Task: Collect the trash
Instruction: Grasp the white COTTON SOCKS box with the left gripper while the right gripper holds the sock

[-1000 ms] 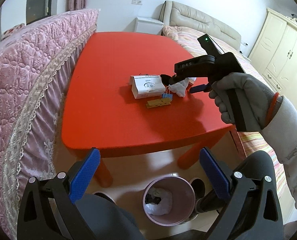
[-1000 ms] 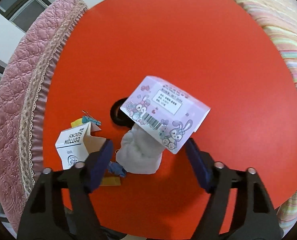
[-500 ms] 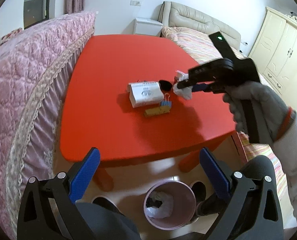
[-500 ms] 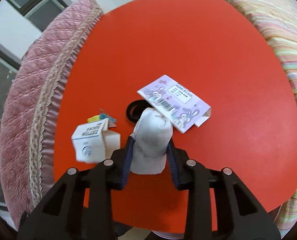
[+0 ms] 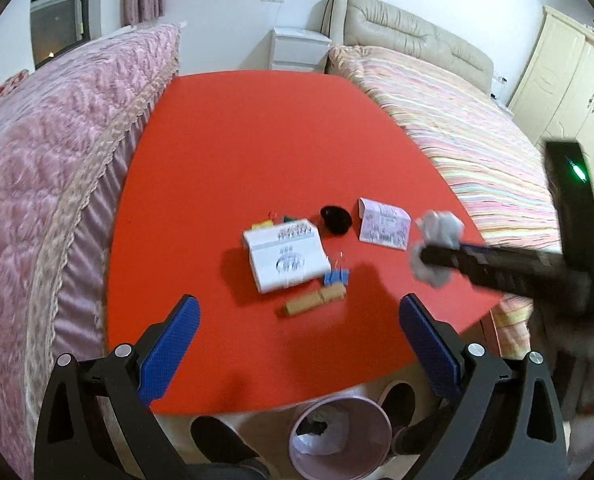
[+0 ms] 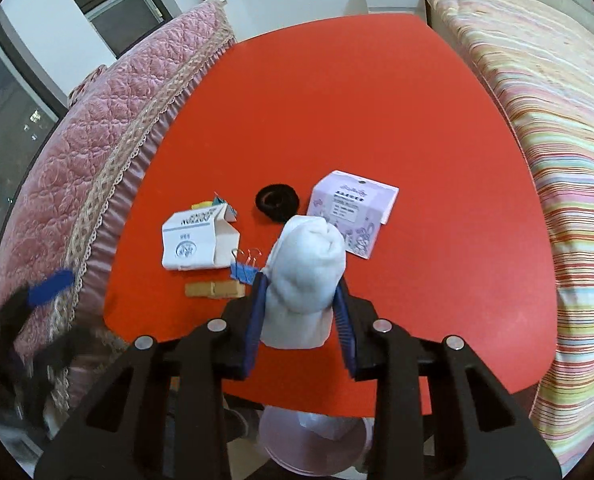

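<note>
My right gripper (image 6: 300,312) is shut on a crumpled white tissue (image 6: 305,272) and holds it above the red table's (image 6: 377,112) near edge; the tissue (image 5: 437,248) also shows, blurred, in the left wrist view. My left gripper (image 5: 303,344) is open and empty over the table's (image 5: 257,140) front part. On the table lie a white socks box (image 5: 285,256), a purple bunny box (image 5: 383,224), a black hair tie (image 5: 335,220), a blue binder clip (image 5: 336,277) and a tan block (image 5: 315,305). A pink trash bin (image 5: 339,436) with white trash stands on the floor below the near edge.
A pink quilted sofa (image 5: 45,184) lines the table's left side. A striped bed (image 5: 469,132) lies along the right. A white nightstand (image 5: 299,50) stands behind the table and a cream wardrobe (image 5: 577,80) at far right.
My right gripper closed on the tissue, lifted it off the table and pulled it back toward the near edge. The left gripper rose and moved forward over the table.
</note>
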The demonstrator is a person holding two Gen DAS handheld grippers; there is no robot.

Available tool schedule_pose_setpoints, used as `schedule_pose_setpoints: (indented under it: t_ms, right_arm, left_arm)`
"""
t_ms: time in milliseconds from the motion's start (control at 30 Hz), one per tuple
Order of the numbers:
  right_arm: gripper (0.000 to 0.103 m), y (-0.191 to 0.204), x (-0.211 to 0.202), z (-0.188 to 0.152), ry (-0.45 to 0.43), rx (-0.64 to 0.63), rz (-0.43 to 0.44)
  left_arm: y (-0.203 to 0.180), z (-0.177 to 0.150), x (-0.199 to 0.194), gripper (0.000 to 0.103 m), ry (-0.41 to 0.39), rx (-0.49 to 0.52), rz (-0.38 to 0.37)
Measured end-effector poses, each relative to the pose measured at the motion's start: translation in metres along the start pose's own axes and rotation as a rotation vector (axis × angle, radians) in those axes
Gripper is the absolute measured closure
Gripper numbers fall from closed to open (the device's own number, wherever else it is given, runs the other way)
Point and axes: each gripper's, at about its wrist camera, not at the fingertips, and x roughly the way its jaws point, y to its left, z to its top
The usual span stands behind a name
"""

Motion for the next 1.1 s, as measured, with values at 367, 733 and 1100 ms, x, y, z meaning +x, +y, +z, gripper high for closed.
schedule_pose_setpoints:
  t_ms: [367, 733, 1100]
  right_arm:
    - [0.071, -0.016, -0.005, -0.01, 0.004, -0.006, -0.014]
    - [0.071, -0.021, -0.005, -0.012, 0.004, -0.004, -0.009]
    - [0.071, -0.014, -0.003, -0.011, -0.004, -0.026, -0.017]
  left_arm:
    - [0.005, 0.038, 0.079, 0.008, 0.174, -0.065, 0.087]
    - [0.006, 0.033, 0.117, 0.036, 0.248, -0.1, 0.109]
    - [0.003, 0.037, 0.084, 0.039, 0.135, -0.018, 0.103]
